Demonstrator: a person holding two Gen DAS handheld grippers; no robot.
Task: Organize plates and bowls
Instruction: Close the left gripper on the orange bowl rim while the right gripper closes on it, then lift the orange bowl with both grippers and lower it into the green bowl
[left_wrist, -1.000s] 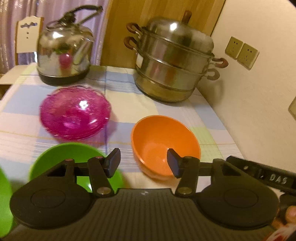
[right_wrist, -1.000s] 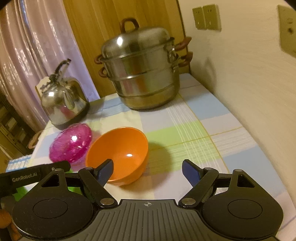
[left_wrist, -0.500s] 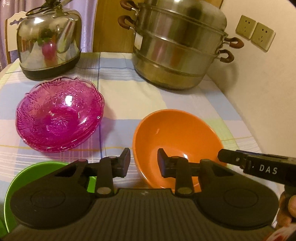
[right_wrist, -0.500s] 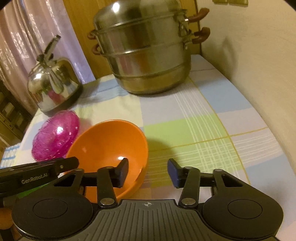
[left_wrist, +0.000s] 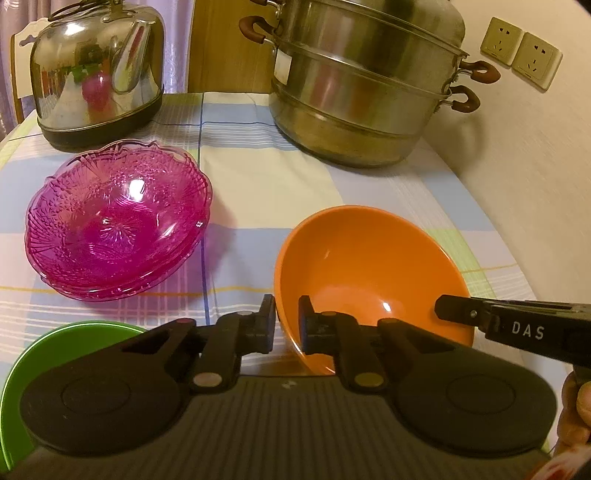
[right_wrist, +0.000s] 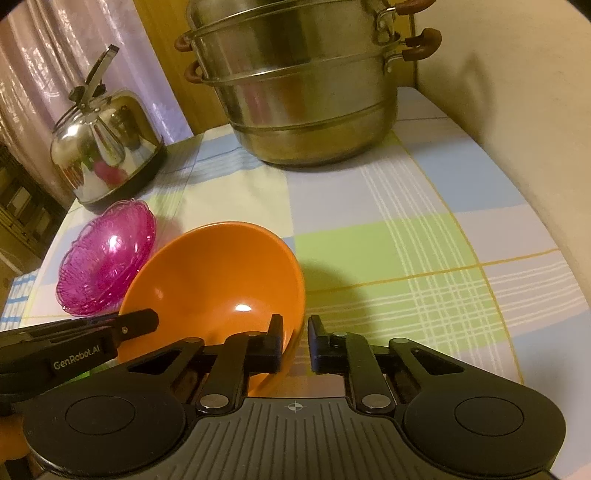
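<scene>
Both grippers hold the orange bowl: left gripper clamps its left rim, right gripper clamps its right rim, each after just closing. Bowl sits on the checked tablecloth, near stacked pink glass bowls and a green bowl.

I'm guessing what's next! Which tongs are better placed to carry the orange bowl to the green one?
Probably left. Both tongs just closed on the rim of the orange bowl, but the left tongs grip the side next to the green bowl; the right tongs hold the far side.
</scene>
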